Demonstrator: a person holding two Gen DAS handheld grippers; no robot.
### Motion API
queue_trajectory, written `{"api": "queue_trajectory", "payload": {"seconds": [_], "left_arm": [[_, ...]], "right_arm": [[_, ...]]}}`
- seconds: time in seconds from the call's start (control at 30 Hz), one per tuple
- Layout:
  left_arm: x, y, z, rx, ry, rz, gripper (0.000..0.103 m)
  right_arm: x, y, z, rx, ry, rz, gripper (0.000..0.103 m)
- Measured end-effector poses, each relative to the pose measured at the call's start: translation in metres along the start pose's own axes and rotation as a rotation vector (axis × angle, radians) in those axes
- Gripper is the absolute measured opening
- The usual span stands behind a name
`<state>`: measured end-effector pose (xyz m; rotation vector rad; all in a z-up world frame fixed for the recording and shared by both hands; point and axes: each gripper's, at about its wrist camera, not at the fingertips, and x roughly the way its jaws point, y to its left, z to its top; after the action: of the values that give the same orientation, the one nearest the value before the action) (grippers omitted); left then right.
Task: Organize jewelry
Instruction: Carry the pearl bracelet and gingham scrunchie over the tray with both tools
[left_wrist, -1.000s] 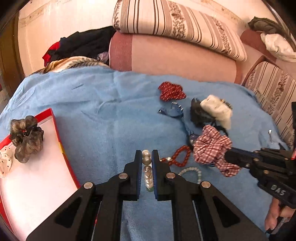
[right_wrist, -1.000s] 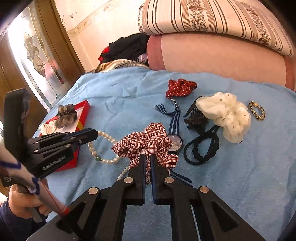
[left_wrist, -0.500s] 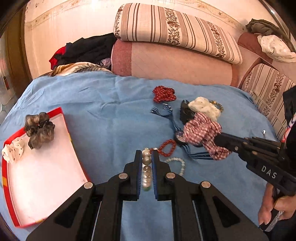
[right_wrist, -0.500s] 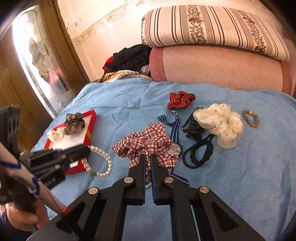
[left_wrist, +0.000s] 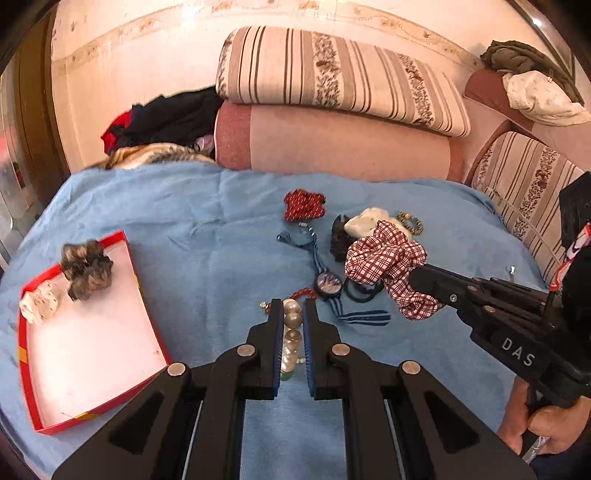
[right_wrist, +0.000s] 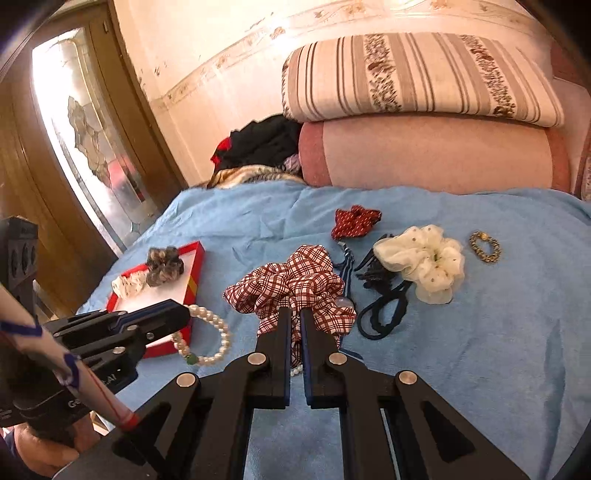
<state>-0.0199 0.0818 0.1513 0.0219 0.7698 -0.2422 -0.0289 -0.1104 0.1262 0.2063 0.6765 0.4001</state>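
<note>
Blue blanket (right_wrist: 480, 350) spread before striped cushions (right_wrist: 417, 77) and pink wall (right_wrist: 221, 48)

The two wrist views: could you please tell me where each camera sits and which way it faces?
Left wrist: on the left hand-held gripper, facing the cushions across the blue blanket; it grips a pearl bracelet.
Right wrist: on the right hand-held gripper, facing the same way; it grips a plaid scrunchie.
Shared: both show the red tray, and each view shows the other gripper.
</note>
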Motion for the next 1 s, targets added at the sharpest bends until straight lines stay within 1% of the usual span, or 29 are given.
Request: {"api": "queue_trajectory", "payload": {"seconds": [0.17,0.27,0.37,0.5,0.6,0.73,0.87,1.0], "left_arm": [[-0.04,-0.015,0.006,0.0,-0.046,-0.001,0.01],[-0.064,-0.023,0.009,0.0,-0.077,-0.004,0.01],[-0.082,-0.032,0.009,0.005,-0.088,-0.016,0.01],[-0.1,-0.038,0.008,0.017,-0.108,-0.025,0.01],[-0.104,-0.032,0.005,0.01,-0.11,-0.036,0.01],[-0.098,-0.008,0.002,-0.031,-0.112,-0.045,0.01],[-0.086,0.024,-0.002,-0.072,-0.104,-0.022,0.01],[-0.071,0.074,-0.009,-0.142,-0.1,0.031,0.01]], "right_arm": [[-0.036,0.006,0.001,-0.01,-0.069,-0.013,0.005],[-0.06,0.011,-0.005,-0.011,-0.103,-0.019,0.005],[-0.083,0.015,-0.012,-0.003,-0.137,-0.028,0.005],[-0.104,0.019,-0.02,0.015,-0.167,-0.04,0.005],[-0.109,0.023,-0.022,0.023,-0.164,-0.047,0.005],[-0.098,0.032,-0.024,0.019,-0.132,-0.052,0.005],[-0.066,0.052,-0.027,-0.014,-0.062,-0.039,0.005],[-0.028,0.071,-0.026,-0.03,0.0,-0.009,0.005]]}}
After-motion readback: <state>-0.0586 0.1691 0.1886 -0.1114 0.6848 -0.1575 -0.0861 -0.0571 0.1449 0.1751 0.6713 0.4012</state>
